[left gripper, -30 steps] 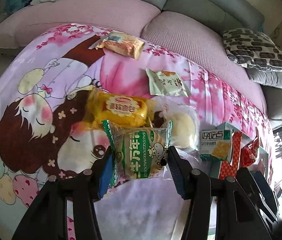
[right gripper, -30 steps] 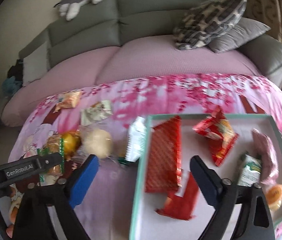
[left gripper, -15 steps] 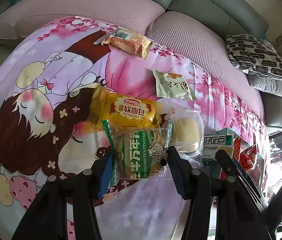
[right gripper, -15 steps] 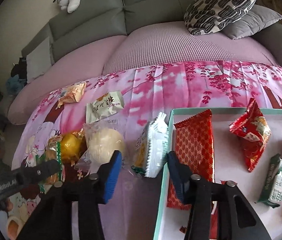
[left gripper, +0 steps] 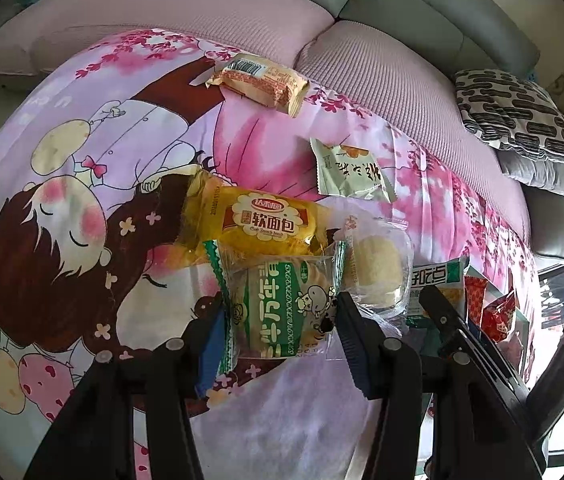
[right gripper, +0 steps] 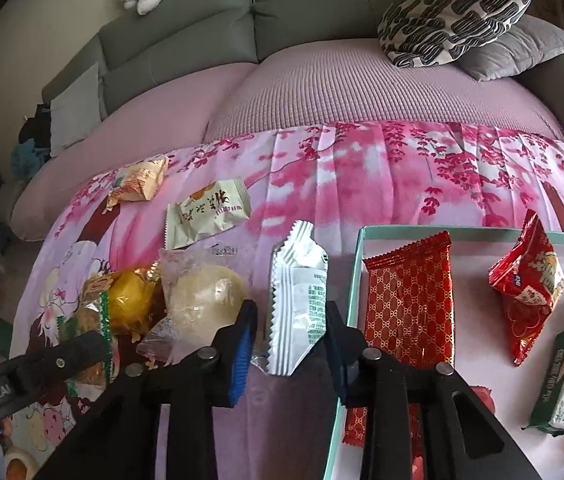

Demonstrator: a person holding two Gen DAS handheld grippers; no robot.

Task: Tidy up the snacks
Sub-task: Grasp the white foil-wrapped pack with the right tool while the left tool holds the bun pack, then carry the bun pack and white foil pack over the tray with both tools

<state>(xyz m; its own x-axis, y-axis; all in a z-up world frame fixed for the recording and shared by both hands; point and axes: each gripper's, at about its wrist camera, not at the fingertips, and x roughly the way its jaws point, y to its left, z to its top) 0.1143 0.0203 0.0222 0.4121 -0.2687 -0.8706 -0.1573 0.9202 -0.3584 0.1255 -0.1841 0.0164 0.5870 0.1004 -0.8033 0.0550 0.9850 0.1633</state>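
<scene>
My left gripper (left gripper: pixel 280 320) grips the green-and-white biscuit packet (left gripper: pixel 278 308); my right gripper's (right gripper: pixel 287 336) fingers are closing on the white foil packet (right gripper: pixel 297 300) beside the teal-rimmed tray (right gripper: pixel 355 272). Several snacks are boxed; four lie loose on the blanket (right gripper: pixel 341 176).

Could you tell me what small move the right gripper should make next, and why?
Probably finish the grip, then lift the white snack packet and carry it right, over the tray. The right gripper has the packet between its closing jaws, just outside the tray's teal rim, where other snacks already lie.
</scene>
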